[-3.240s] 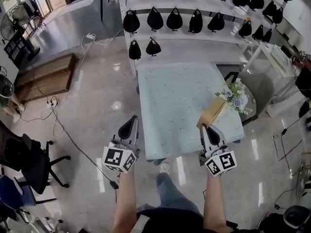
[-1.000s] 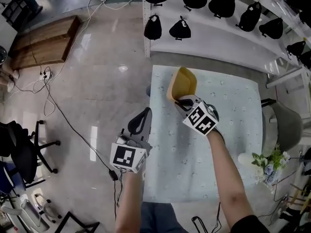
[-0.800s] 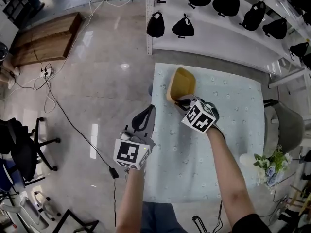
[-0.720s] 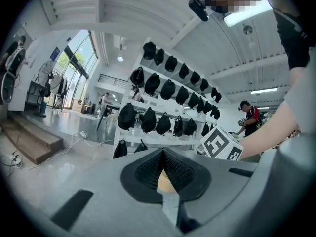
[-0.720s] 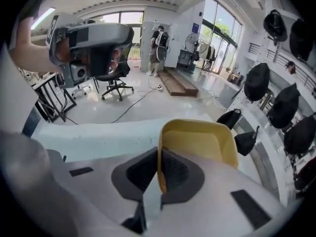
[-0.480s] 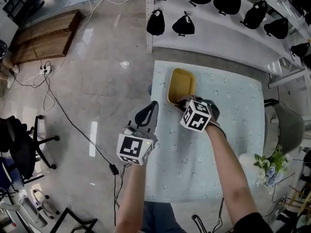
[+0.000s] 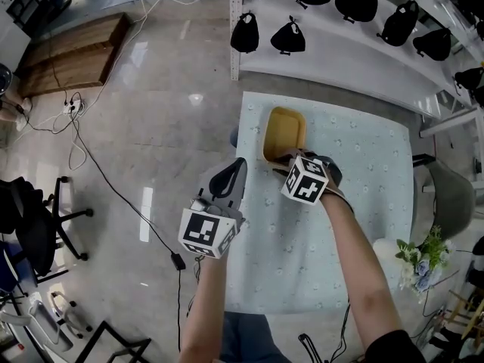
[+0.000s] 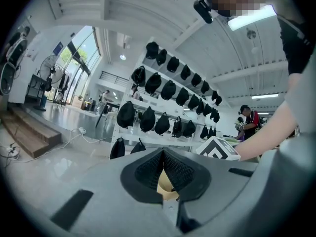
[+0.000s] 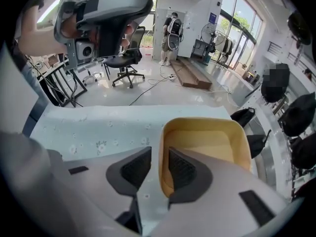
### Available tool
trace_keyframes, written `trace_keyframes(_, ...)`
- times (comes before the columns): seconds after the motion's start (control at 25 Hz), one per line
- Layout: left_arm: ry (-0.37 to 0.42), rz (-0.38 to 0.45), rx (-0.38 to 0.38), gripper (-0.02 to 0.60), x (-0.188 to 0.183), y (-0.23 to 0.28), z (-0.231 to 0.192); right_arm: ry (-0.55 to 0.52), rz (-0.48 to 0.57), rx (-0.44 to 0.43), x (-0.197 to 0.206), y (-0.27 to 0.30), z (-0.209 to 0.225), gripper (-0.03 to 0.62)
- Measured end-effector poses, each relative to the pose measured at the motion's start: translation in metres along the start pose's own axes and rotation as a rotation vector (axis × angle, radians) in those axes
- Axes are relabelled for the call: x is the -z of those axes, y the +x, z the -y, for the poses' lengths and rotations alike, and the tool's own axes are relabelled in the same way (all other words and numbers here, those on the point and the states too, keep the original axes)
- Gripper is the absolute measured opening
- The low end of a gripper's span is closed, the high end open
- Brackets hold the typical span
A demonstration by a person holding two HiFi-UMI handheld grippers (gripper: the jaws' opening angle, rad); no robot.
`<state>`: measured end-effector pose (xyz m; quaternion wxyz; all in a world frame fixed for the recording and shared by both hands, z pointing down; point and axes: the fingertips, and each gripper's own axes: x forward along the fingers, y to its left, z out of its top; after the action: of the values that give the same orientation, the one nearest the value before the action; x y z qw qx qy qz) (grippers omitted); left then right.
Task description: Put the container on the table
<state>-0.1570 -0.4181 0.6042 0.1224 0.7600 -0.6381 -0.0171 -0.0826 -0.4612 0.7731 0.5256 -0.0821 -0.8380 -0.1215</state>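
right claw [image 7: 280, 158] opening, yellow container [image 7: 285, 129] wall between jaws, on table [image 7: 359, 153]; left claw [image 7: 237, 165] pressed together

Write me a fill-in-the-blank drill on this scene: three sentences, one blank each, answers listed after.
The ___ container rests on the table. The right gripper, jaws opening, has one wall of the ___ between them, unclamped. The items hung on the white rack are all ___.
Missing words: yellow; container; black.
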Motion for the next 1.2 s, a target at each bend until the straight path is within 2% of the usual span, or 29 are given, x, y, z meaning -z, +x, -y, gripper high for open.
trace_keyframes(0.16, 0.002, -0.002, -0.002, 0.002, 0.000, -0.004, -0.001, 0.002, 0.006, 0.017, -0.003, -0.001, 0.001, 0.134)
trace_keyframes(0.44, 0.003, 0.002, -0.003, 0.002, -0.005, -0.009, 0.000, 0.013, 0.017, 0.050, -0.008, -0.012, 0.005, 0.135)
trace_keyframes(0.64, 0.007, 0.012, -0.003, 0.002, -0.018, -0.014, 0.002, 0.067, 0.059, 0.089, -0.015, -0.034, 0.004, 0.135)
trace_keyframes(0.72, 0.009, 0.019, 0.001, 0.002, -0.028, -0.016, 0.005, 0.100, 0.094, 0.117, -0.020, -0.048, 0.003, 0.131)
trace_keyframes(0.96, 0.027, 0.040, 0.012, 0.002, -0.060, -0.030, 0.018, 0.209, 0.234, 0.216, -0.041, -0.097, -0.006, 0.043)
trace_keyframes(1.08, 0.041, 0.057, 0.021, 0.002, -0.077, -0.034, 0.025, 0.325, 0.349, 0.288, -0.051, -0.128, -0.006, 0.008)
trace_keyframes(1.2, 0.056, 0.064, 0.025, 0.002, -0.092, -0.043, 0.033, 0.468, 0.500, 0.371, -0.058, -0.169, -0.008, 0.000)
